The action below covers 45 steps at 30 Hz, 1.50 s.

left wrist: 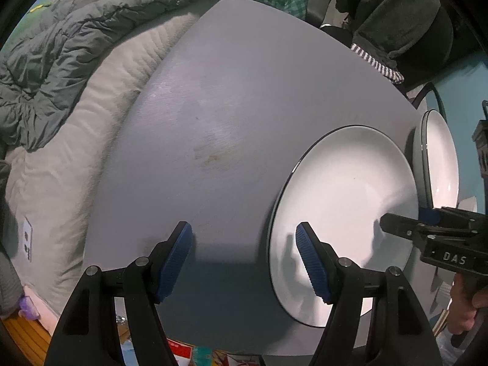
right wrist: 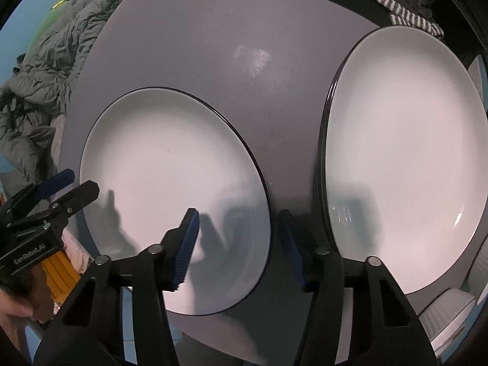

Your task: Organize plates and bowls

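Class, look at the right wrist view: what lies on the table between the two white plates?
Nothing lies there. In the right wrist view, only a bare strip of grey table separates the left plate from the right plate, with one finger of the right gripper hanging over it.

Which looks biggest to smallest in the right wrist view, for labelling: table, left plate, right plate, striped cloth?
1. Table.
2-3. Left plate and right plate: about alike; the fisheye view and nearness make ranking them unsure.
4. Striped cloth, small at the far edge.
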Available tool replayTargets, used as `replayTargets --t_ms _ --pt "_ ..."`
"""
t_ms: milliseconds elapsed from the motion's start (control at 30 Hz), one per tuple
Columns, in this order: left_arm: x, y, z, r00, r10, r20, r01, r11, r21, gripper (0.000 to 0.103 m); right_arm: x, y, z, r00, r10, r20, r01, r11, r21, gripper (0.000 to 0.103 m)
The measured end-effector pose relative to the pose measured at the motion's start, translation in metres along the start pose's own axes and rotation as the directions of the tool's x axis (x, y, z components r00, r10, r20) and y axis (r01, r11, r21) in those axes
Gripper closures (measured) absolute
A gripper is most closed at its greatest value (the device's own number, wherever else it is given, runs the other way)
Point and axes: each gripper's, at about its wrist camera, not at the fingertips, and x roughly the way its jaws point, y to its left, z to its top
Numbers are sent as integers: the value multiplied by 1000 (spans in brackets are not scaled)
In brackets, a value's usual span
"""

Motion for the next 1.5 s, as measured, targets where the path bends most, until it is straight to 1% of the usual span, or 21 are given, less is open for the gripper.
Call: replayTargets --t_ms 67,100,133,167,233,267,333,367,433,500,567,667,833,867,1000,1133,1300,1400,1500 --pt "2 -1 1 1000 -8 -12 8 1000 1 32 1 -1 0 1000 6 -7 -6 1000 4 59" --pt "4 -1 1 1000 -15 -16 15 1000 1 35 2 2 0 1000 10 -9 -10 1000 4 63" --pt "5 -2 1 1000 -17 -18 18 1000 1 40 2 2 0 1000 14 -10 -14 1000 3 66" --pt "6 -1 1 1000 -16 -22 16 1000 1 43 2 2 0 1000 9 -10 -9 1000 2 67" --pt "9 -2 1 999 -20 -36 20 1000 -2 55 2 2 -1 1000 -8 -3 8 1000 -3 74" --pt "11 -2 1 999 -25 -43 25 1000 -7 58 0 -1 -2 1000 -15 -1 15 1000 -2 75" --pt "13 -3 1 997 -61 -49 60 998 -16 68 0 -3 -2 1000 -3 0 3 1000 2 77" --pt "14 -4 1 996 -76 -51 75 997 -17 70 1 -5 -2 1000 4 -1 -4 1000 7 78" --pt "15 -7 0 994 -95 -59 95 995 -11 82 1 -9 -1 1000 20 -3 -20 1000 21 79" --pt "15 -12 0 992 -103 -70 103 995 0 87 1 -10 -2 1000 28 -2 -28 999 22 80" --pt "14 -16 -1 995 -80 -64 81 997 14 87 0 -11 -2 999 37 -1 -37 999 19 81" --pt "13 -17 -3 995 -77 -68 77 997 -2 87 -1 -19 -2 998 56 -7 -56 998 34 83" --pt "13 -13 -13 993 -85 -85 84 996 -16 87 -2 -21 -12 996 88 -6 -88 996 21 85" --pt "13 -14 -16 992 -85 -89 83 996 -19 87 2 -15 -8 996 89 -9 -89 996 21 85" --pt "14 -19 -31 990 -94 -109 92 995 -30 87 2 -16 -20 996 80 -25 -80 997 13 86" --pt "16 -33 -48 987 -99 -128 98 995 -10 87 0 -27 -34 996 79 -44 -78 997 17 86" --pt "18 -51 -61 984 -103 -147 108 994 22 88 -1 -42 -45 995 88 -44 -86 995 45 85" --pt "20 -58 -63 982 -107 -157 115 993 41 88 -3 -48 -52 996 85 -38 -83 995 52 85" --pt "22 -67 -57 982 -88 -168 102 992 79 88 -2 -52 -57 995 94 -34 -92 994 61 85"
